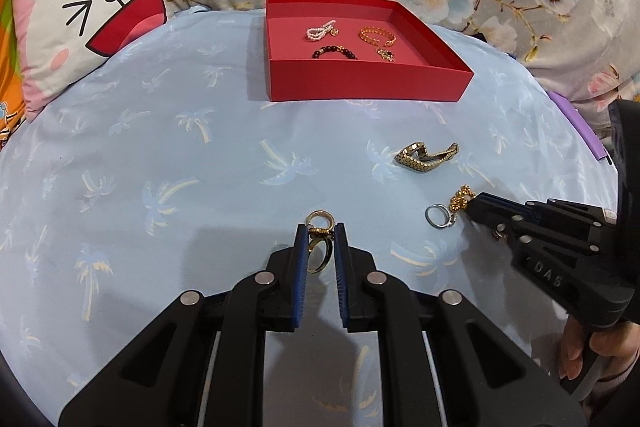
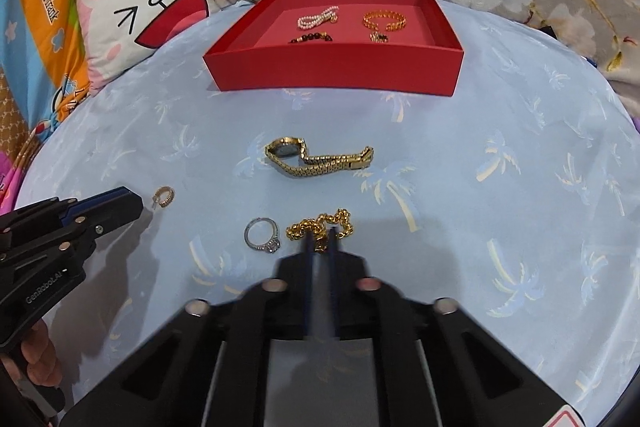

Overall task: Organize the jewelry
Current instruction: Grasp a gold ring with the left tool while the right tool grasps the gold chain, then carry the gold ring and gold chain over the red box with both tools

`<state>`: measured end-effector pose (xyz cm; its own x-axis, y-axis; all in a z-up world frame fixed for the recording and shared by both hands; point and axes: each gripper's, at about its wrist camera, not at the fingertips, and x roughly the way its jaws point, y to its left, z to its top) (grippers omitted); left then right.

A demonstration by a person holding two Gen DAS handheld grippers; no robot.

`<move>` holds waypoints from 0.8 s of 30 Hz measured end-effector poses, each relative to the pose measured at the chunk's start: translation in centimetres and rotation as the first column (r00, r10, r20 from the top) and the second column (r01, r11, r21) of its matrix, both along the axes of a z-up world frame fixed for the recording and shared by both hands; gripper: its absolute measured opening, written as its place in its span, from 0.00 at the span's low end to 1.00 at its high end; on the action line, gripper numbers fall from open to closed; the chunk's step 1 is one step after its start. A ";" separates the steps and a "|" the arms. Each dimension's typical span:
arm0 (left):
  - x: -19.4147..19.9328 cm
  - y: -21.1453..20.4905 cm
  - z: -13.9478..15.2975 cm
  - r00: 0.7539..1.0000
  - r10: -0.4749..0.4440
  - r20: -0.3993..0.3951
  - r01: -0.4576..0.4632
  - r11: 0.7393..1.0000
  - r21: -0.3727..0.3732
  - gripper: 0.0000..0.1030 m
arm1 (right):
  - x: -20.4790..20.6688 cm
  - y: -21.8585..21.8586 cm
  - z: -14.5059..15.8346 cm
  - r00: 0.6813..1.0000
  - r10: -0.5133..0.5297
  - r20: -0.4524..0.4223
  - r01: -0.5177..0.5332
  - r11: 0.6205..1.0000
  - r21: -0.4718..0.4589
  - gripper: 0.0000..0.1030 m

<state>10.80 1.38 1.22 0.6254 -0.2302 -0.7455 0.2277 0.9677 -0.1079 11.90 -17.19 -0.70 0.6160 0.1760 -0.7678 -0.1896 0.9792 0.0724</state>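
Jewelry on the palm-print sheet, both grippers down on pieces.
Gold watch [image 2: 318, 159] lies crosswise before the red box [image 2: 336, 71]. Left gripper [image 1: 321, 239] straddles a gold ring [image 1: 318, 255], jaws slightly apart; right gripper [image 2: 320, 241] pinches the gold chain [image 2: 320, 227].

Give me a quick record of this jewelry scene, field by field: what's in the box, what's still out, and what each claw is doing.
surface: blue palm-print cloth
red box: pearl bracelet, gold bracelet, dark bead bracelet, small gold piece
still out: gold watch, silver ring, gold chain, gold rings
left claw: open around the gold rings
right claw: nearly closed on the gold chain, grip unclear
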 end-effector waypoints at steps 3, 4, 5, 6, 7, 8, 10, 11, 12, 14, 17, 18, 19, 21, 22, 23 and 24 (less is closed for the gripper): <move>0.2 0.2 0.1 1.000 0.001 0.002 -0.001 1.000 0.000 0.12 | -0.2 -0.5 0.9 1.000 -0.007 0.016 0.007 1.000 0.021 0.01; 0.2 0.2 0.2 1.000 0.001 0.003 -0.001 1.000 0.001 0.12 | -0.2 -0.6 1.2 1.000 -0.010 0.020 0.009 1.000 0.028 0.01; 0.3 0.3 0.3 1.000 0.001 0.005 -0.001 1.000 0.001 0.12 | -0.3 -0.9 1.5 1.000 -0.013 0.026 0.012 0.999 0.037 0.01; 0.3 0.3 0.5 1.000 0.000 0.009 0.000 1.000 0.002 0.12 | -0.4 -1.1 1.9 0.999 -0.016 0.033 0.015 0.999 0.046 0.01; 0.5 0.4 0.7 1.000 -0.002 0.012 0.002 1.000 0.002 0.12 | -0.5 -1.3 2.4 0.999 -0.019 0.043 0.016 0.998 0.053 0.01; 0.5 0.5 1.0 1.000 -0.004 0.018 0.004 1.000 0.003 0.12 | -0.5 -1.4 2.9 0.998 -0.020 0.054 0.017 0.998 0.055 0.00; 0.7 0.7 1.5 1.000 -0.002 0.030 0.002 1.000 0.004 0.12 | -0.7 -1.6 3.9 0.997 -0.025 0.078 0.021 0.998 0.054 0.00; 0.8 0.8 1.7 0.999 0.000 0.037 -0.001 1.000 0.004 0.12 | -0.7 -1.7 4.4 0.996 -0.028 0.088 0.023 0.998 0.056 0.00; 0.9 1.0 2.0 0.999 0.005 0.043 -0.005 1.000 0.003 0.12 | -0.7 -1.8 4.8 0.995 -0.028 0.096 0.023 0.998 0.059 0.00; 1.2 1.4 2.3 0.999 0.012 0.047 -0.012 1.000 -0.004 0.12 | -0.6 -2.1 5.8 0.993 -0.030 0.112 0.022 0.997 0.070 0.00; 1.6 1.9 2.8 0.999 0.018 0.048 -0.017 1.000 -0.010 0.12 | -0.5 -2.3 7.6 0.990 -0.025 0.141 0.014 0.996 0.083 0.00; 1.8 2.0 2.9 0.999 0.019 0.048 -0.018 1.000 -0.012 0.12 | -0.3 -2.4 8.3 0.988 -0.024 0.154 0.011 0.996 0.086 0.00; 2.0 2.1 3.1 0.999 0.019 0.050 -0.018 1.000 -0.015 0.12 | -0.3 -2.5 8.8 0.986 -0.023 0.164 0.009 0.996 0.090 0.00; 2.5 2.3 3.7 0.998 0.016 0.059 -0.015 1.000 -0.015 0.12 | 0.1 -2.7 10.3 0.982 -0.020 0.188 0.001 0.995 0.098 0.00; 2.8 2.4 4.1 0.998 0.012 0.066 -0.012 1.000 -0.014 0.12 | 0.4 -2.7 10.9 0.980 -0.018 0.199 -0.001 0.995 0.098 0.00; 3.1 2.4 4.6 0.997 0.008 0.075 -0.007 1.000 -0.010 0.12 | 0.7 -2.7 11.8 0.977 -0.016 0.215 -0.004 0.995 0.095 0.00; 3.4 2.4 5.0 0.997 0.004 0.082 -0.003 1.000 -0.008 0.12 | 1.0 -2.7 12.5 0.974 -0.014 0.228 -0.007 0.996 0.091 0.00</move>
